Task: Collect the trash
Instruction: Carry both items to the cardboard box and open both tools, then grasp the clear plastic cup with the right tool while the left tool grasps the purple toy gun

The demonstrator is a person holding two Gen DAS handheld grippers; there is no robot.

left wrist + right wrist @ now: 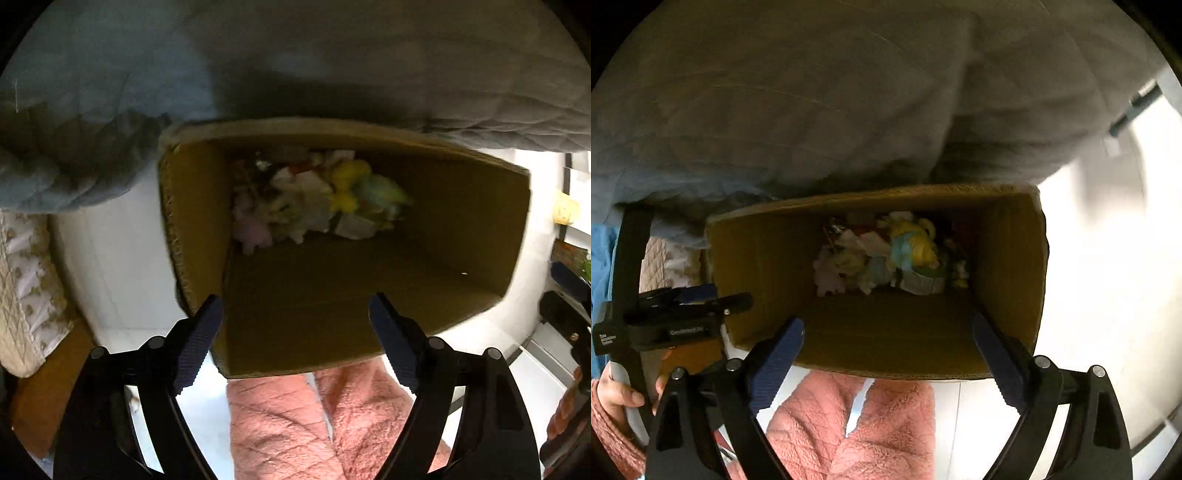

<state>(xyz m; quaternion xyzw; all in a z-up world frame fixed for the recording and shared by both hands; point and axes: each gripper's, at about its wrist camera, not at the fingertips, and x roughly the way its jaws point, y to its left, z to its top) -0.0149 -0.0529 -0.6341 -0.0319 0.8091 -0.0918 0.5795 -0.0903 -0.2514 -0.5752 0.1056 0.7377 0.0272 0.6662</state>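
Nearest the cameras, the left tool [295, 314] hangs with its blue-padded fingers [201, 332] spread wide and nothing between them. The right tool [888, 334] stands just as wide apart and just as empty, and both point steeply down. Just below them sit the person's knees in fuzzy pink fabric [871, 424]. At the left edge of the right wrist view, a hand [617, 395] grips the handle of the left tool.

Beyond the knees, an open cardboard box [461, 229] stands on a glossy white tiled floor [118, 258]. The trash [886, 254] lies heaped at the bottom of the box against its far wall: crumpled white paper with yellow, pale blue and pink scraps mixed in.

Farther still, a grey-blue quilted bedspread [812, 110] hangs over the box's far rim. To the left there is cream lace-trimmed fabric [26, 280]. To the right, blurred shelves show beside the bright floor.
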